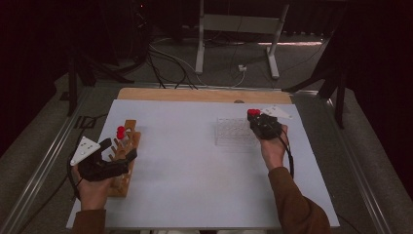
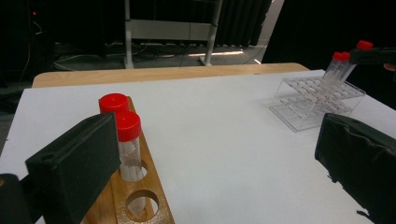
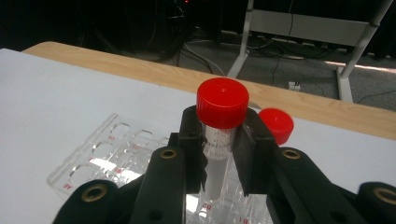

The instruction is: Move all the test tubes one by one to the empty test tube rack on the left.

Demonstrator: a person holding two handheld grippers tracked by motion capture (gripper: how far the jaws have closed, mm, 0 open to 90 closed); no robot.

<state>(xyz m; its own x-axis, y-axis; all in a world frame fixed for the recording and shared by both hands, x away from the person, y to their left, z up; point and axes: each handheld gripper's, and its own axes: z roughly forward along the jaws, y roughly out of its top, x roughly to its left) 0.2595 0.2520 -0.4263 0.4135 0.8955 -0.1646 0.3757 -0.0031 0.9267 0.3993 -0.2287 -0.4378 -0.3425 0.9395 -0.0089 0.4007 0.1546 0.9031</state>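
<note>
Right claw (image 3: 219, 154) grips a red-capped tube (image 3: 220, 135) just under its cap, upright, cap up, over the clear rack (image 3: 107, 154).

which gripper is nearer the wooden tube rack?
Left. The left gripper hangs open right over the wooden rack, jaws either side of its red-capped tubes. The right gripper is across the table at the clear rack, shut on a tube.

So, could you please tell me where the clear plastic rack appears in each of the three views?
High view: the clear plastic rack lies right of centre on the white sheet, just left of the right claw.
Left gripper view: the rack sits at upper right.
Right gripper view: the rack is at lower left, beside the black jaws.
Shared landmark: the red-capped tube held over it.
</note>
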